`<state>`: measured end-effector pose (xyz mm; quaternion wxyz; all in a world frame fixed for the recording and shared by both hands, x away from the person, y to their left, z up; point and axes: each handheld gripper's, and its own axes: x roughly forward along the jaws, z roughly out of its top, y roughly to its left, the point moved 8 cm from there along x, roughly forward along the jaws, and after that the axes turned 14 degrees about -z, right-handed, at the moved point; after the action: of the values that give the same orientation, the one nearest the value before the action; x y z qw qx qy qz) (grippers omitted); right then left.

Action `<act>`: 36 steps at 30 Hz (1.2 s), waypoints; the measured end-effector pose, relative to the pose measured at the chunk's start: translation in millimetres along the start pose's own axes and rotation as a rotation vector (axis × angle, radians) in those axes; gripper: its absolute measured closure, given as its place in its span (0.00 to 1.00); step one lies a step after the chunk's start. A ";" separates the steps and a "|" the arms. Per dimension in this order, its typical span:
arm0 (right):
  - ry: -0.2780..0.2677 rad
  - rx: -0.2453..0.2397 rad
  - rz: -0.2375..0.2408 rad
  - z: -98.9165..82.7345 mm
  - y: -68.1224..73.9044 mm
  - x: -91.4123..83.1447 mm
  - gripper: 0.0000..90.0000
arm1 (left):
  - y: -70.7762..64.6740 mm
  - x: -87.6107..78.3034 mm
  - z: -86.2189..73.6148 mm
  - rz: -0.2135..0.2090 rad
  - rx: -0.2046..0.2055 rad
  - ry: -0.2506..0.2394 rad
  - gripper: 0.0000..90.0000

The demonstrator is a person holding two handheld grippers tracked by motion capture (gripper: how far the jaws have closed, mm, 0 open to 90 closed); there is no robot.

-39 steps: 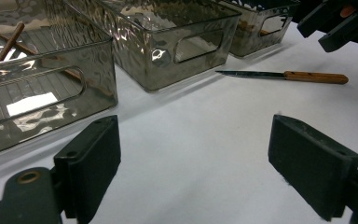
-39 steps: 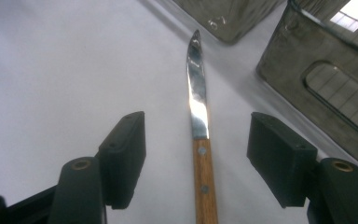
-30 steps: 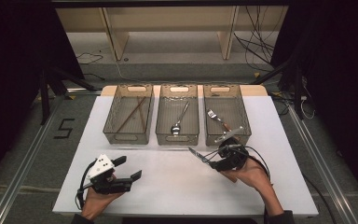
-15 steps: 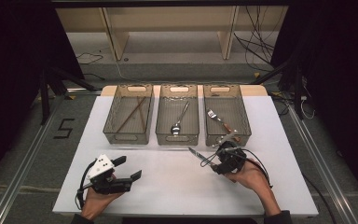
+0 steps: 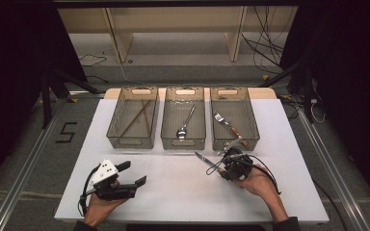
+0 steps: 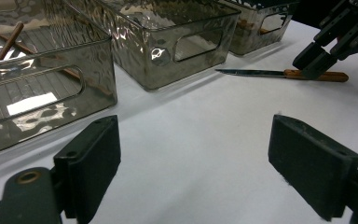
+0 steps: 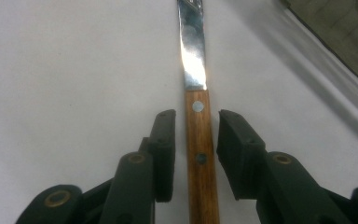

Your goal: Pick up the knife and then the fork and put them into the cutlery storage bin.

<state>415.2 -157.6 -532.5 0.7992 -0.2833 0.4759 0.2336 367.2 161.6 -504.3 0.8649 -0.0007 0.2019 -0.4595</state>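
Note:
A wooden-handled knife (image 5: 204,158) lies on the white table (image 5: 173,192) in front of the bins, blade pointing left. My right gripper (image 5: 224,168) straddles its handle. In the right gripper view the knife (image 7: 193,56) runs straight between the pads, and a thin gap shows on each side of the handle. The jaws have just been closing around it, so the right gripper (image 7: 196,135) is still open. My left gripper (image 5: 134,173) rests at the near left, wide open and empty. The left gripper view (image 6: 196,154) shows the knife (image 6: 261,73) and the right gripper (image 6: 314,63) farther off.
Three clear bins stand in a row at the back. Brown chopsticks lie in the left bin (image 5: 112,127), a spoon (image 5: 185,122) in the middle bin (image 5: 165,120), and a fork (image 5: 224,122) in the right bin (image 5: 255,125). The table's front edge is near both hands.
The right gripper's jaws have narrowed around the knife handle, and the hand has settled slightly lower over it. The left gripper has stayed still.

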 end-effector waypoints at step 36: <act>0.003 -0.036 0.026 -0.9 5.4 2.7 0.86 | -0.5 1.7 -1.4 -0.005 0.002 0.012 0.18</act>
<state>412.4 -154.0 -536.5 0.7903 -0.2918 0.4764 0.2518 367.2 160.3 -506.0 0.8626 0.0024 0.2068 -0.4617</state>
